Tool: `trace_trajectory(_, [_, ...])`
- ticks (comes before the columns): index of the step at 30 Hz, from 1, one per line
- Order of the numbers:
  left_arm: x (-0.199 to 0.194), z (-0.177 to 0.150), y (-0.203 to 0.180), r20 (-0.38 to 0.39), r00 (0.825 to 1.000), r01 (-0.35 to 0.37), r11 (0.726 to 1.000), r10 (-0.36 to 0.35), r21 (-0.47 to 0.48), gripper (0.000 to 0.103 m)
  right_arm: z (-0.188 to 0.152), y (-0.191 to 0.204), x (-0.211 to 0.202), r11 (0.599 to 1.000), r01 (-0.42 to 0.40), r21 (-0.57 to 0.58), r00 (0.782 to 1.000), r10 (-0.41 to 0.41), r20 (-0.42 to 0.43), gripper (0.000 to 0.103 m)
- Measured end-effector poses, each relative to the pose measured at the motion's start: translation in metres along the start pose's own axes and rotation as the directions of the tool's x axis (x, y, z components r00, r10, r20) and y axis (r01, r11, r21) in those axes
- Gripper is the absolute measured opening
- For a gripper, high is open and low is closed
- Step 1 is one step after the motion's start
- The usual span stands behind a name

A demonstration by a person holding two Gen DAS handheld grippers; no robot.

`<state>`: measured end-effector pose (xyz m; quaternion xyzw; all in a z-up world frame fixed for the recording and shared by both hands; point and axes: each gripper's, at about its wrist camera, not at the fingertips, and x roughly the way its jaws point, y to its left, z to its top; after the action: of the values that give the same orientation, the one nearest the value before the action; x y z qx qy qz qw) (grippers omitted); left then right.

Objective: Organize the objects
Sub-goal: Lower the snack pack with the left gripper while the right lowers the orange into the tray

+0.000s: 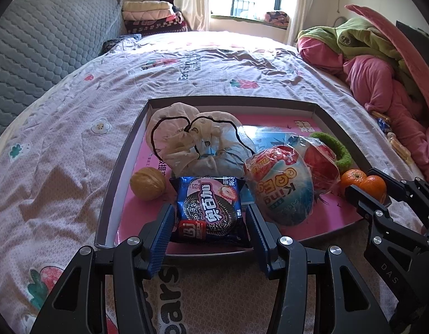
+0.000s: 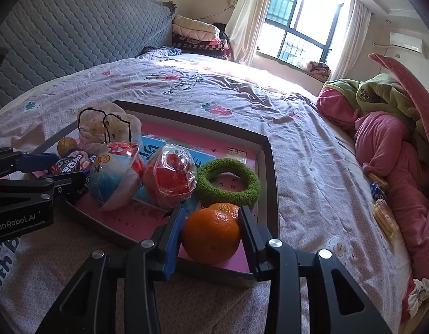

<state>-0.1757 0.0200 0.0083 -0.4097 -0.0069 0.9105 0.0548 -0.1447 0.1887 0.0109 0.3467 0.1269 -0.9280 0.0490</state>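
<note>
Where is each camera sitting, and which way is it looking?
Left wrist: rides the left tool, looking along its fingers at the cookie packet in the tray; the right tool shows at the right edge.
Right wrist: rides the right tool, looking at the orange; the left tool shows at the left edge.
Shared: tray, green ring, bed, window.

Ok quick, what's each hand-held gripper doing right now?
Left hand-held gripper: closed on the cookie pack.
Right hand-held gripper: closed on an orange.
</note>
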Motion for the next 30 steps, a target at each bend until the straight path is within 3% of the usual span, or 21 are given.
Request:
trace_trajectory(16, [-0.003, 0.001, 0.008, 0.003, 1.0, 0.012, 1.0, -0.012, -0.029, 0.055, -0.002, -0.01, -0.003, 0.999, -0.026, 0.045, 1.0, 0.026, 0.002, 0.04])
trace_trajectory(30, [-0.004, 0.0, 0.01, 0.005, 1.0, 0.011, 0.999, -0.011, -0.03, 0.055, 0.009, 0.005, -0.008, 0.999, -0.03, 0.03, 0.998, 0.028, 0.063, 0.04])
